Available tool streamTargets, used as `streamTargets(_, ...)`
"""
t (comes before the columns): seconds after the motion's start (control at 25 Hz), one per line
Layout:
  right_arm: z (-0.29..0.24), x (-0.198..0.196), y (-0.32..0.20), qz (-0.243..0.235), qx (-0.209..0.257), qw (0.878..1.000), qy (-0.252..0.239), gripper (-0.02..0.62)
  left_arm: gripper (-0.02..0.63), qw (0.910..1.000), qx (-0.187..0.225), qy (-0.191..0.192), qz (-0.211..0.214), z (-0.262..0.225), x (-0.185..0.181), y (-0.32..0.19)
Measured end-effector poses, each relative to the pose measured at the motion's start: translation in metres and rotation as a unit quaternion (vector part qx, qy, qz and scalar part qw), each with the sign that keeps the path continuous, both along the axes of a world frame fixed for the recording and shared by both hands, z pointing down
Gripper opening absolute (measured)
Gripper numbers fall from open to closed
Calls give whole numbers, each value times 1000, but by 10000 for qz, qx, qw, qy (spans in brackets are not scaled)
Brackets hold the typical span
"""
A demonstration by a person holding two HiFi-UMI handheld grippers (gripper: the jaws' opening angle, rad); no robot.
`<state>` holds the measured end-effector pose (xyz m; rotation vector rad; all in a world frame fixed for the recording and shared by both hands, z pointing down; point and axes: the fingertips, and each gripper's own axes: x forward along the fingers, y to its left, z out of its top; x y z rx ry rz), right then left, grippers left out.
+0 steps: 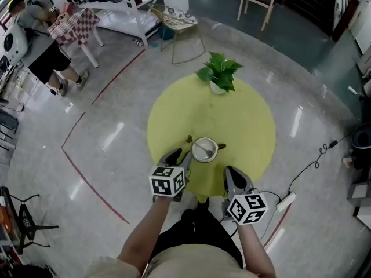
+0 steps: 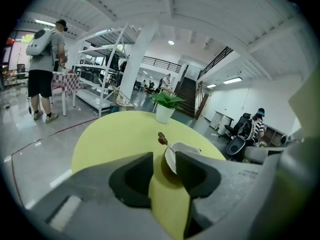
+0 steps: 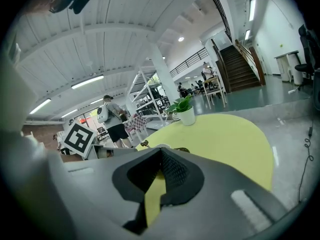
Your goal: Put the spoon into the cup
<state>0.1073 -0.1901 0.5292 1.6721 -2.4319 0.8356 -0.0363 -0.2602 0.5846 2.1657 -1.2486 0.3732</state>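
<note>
A white cup (image 1: 204, 150) stands near the front of the round yellow table (image 1: 243, 120). The spoon (image 1: 202, 148) lies inside it, its brown handle end sticking out over the far-left rim. My left gripper (image 1: 177, 156) is just left of the cup, open, with nothing between its fingers. In the left gripper view the cup (image 2: 171, 157) and the spoon (image 2: 162, 138) show through the gap of that gripper (image 2: 164, 167). My right gripper (image 1: 232, 176) sits at the table's front edge, right of the cup and apart from it. In its own view the right gripper (image 3: 161, 153) is shut and empty.
A potted green plant (image 1: 218, 76) stands at the table's far edge. On the floor to the right lie a power strip (image 1: 286, 201) and its cable. A person (image 1: 40, 36) stands far off at the upper left, by a chequered table and white shelving.
</note>
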Motion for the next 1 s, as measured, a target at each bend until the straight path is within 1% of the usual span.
streamTargets(0.2,-1,-10,13,-29,47,10000,45,2,136,10000,27,-55,9,-1,-11,15)
streamTargets(0.52,-4,-21,37,64,112,9998,135,2,103,9999,45,-109,17,-5,-26,43)
streamTargets(1.0,-14,-26,74,300,249,9987,318,2,61,9991,268,-149,300,-23,-36,85)
